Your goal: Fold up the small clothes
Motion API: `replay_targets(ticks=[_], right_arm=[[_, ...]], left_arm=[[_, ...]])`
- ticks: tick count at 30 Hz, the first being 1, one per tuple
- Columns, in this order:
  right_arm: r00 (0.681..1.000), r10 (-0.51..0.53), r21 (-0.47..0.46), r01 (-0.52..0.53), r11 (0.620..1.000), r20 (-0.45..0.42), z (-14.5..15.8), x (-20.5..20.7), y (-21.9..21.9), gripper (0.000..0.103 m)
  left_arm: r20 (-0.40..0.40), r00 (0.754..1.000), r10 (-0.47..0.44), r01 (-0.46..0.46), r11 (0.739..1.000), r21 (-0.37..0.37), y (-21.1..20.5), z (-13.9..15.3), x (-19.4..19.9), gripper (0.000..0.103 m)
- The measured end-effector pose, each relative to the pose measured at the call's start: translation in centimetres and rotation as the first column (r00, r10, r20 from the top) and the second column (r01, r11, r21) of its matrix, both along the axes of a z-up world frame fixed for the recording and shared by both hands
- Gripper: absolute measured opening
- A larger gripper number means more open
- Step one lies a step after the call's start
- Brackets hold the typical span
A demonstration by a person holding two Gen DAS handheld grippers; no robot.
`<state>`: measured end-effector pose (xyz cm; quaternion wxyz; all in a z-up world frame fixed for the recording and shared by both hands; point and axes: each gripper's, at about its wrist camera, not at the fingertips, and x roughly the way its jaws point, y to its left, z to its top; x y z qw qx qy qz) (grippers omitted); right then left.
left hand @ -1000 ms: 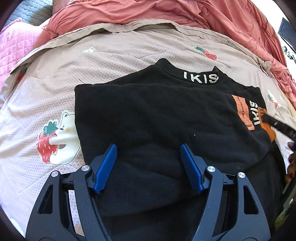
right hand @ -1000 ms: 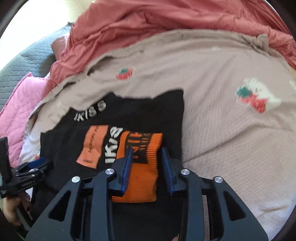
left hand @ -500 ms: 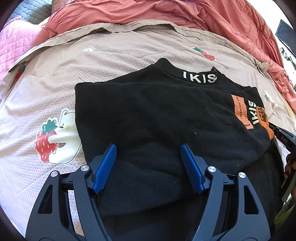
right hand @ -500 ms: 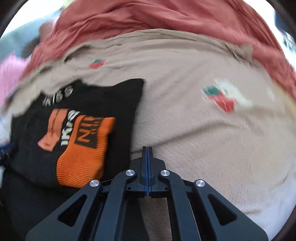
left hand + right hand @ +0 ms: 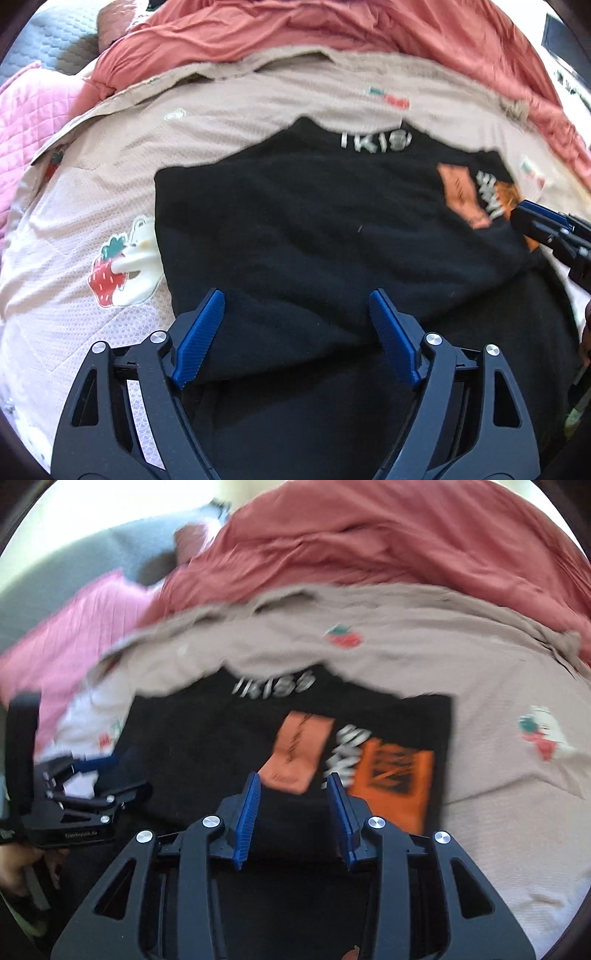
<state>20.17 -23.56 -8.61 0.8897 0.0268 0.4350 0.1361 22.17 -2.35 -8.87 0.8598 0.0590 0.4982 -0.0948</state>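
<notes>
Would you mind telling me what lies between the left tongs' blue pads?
Only the black garment on the bed; the left tongs stand open over it, per the left wrist view.

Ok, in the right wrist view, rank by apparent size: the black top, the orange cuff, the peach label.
1. black top, by far the largest
2. orange cuff
3. peach label, only slightly smaller; blur makes this unsure

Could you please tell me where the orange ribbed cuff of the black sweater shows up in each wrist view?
Left wrist view: the orange cuff sits at the far right, partly hidden behind the right gripper.
Right wrist view: the cuff lies right of centre, just beyond the right-hand fingertip.
Shared landmark: the white collar lettering on the sweater.
</notes>
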Motion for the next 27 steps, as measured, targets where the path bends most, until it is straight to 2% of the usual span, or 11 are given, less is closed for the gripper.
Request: replay_targets(ticks=[1, 2, 3, 5, 7, 11, 16, 17, 18, 20, 27], right_arm=[[1.0, 0.003, -0.04, -0.004, 0.999, -0.017, -0.7, 0.3, 0.4, 0.042], [0.998, 0.001, -0.119, -0.008, 0.993, -0.063, -2.4, 0.7, 0.8, 0.037], [0.998, 0.005, -0.133, -0.015, 0.991, -0.069, -2.9, 0.6, 0.6, 0.036], [0.998, -0.005, -0.124, -0.003, 0.992, -0.063, -2.8, 0.5, 0.2, 0.031], [0.998, -0.005, -0.156, -0.004, 0.988, -0.059, -2.3, 0.6, 0.1, 0.026], [0.997, -0.026, -0.095, 0.019, 0.995, -0.067, -2.6, 0.5, -1.3, 0.026], [0.999, -0.022, -0.131, 0.016, 0.991, -0.045, -2.7, 0.0, -0.6, 0.028], [0.999, -0.019, -0.124, 0.014, 0.992, -0.045, -2.6, 0.0, -0.6, 0.033], [0.999, -0.013, -0.096, 0.008, 0.995, -0.05, -2.3, 0.0, -0.7, 0.043], [0.998, -0.004, -0.045, 0.002, 0.999, -0.058, -1.8, -0.2, -0.6, 0.057], [1.0, 0.011, -0.077, -0.01, 0.997, 0.012, 0.7, -1.4, 0.7, 0.08]], left_arm=[[-0.004, 1.0, -0.002, 0.002, 1.0, 0.0, 0.1, -0.3, 0.0, 0.074], [-0.004, 1.0, -0.006, 0.006, 1.0, -0.002, 0.2, -0.4, -0.1, 0.075], [-0.007, 1.0, -0.013, 0.013, 1.0, -0.003, 0.2, -0.5, -0.1, 0.076], [-0.01, 1.0, -0.025, 0.025, 1.0, -0.004, 0.5, -0.6, -0.2, 0.076], [-0.012, 0.999, -0.031, 0.03, 0.999, -0.015, 0.7, -0.7, -0.2, 0.076], [-0.012, 1.0, -0.025, 0.025, 0.999, -0.031, 0.9, -0.9, -0.2, 0.076], [-0.011, 1.0, -0.021, 0.021, 0.999, -0.033, 0.8, -0.8, -0.4, 0.076], [-0.011, 1.0, -0.022, 0.022, 0.999, -0.034, 0.8, -0.8, -0.3, 0.076], [-0.01, 1.0, -0.023, 0.023, 0.999, -0.034, 0.9, -0.7, -0.4, 0.076], [-0.009, 1.0, -0.022, 0.022, 0.999, -0.036, 1.0, -0.6, -0.6, 0.076], [-0.004, 1.0, -0.024, 0.024, 0.999, -0.028, 1.1, -0.3, -1.2, 0.076]])
